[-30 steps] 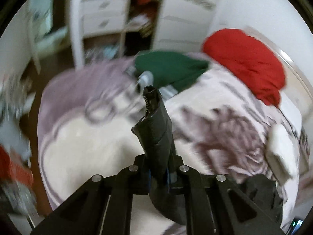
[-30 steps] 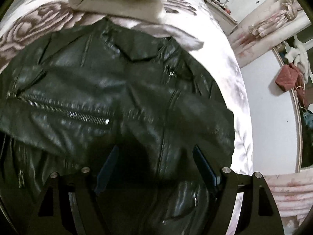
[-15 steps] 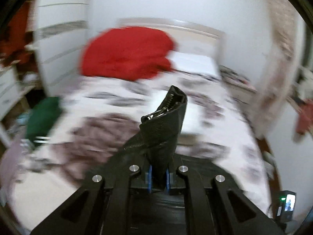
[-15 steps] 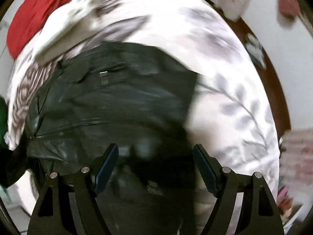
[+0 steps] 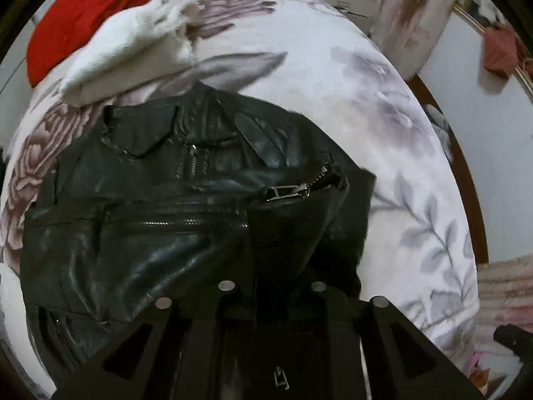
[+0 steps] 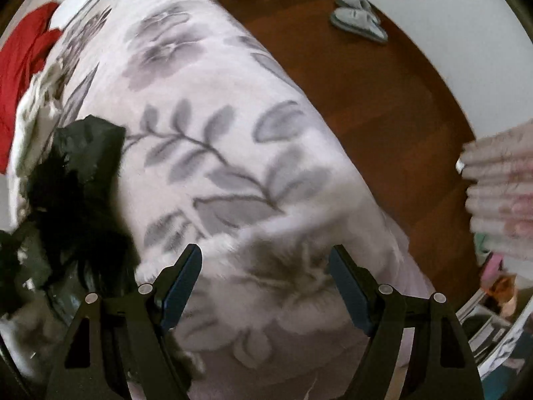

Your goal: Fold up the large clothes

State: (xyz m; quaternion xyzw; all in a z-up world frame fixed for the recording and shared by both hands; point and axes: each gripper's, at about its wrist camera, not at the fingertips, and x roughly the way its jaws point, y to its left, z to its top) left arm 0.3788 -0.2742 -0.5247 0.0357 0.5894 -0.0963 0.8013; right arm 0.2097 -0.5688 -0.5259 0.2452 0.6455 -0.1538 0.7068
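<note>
A black leather jacket (image 5: pixel 160 206) lies spread on the floral bedspread (image 5: pixel 383 140), near the bed's right edge, just below a cream garment (image 5: pixel 133 56). The left gripper (image 5: pixel 271 286) has the zippered sleeve cuff (image 5: pixel 296 206) between its jaws, which are opening. The right gripper (image 6: pixel 265 283) hangs spread wide and empty over bare bedspread by the bed's edge.

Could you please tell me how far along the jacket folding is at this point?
Early. Done: the black leather jacket lies on the floral bedspread. In hand: the left gripper has a sleeve end between its opening jaws. The right gripper hangs open. Left: folding the body.
</note>
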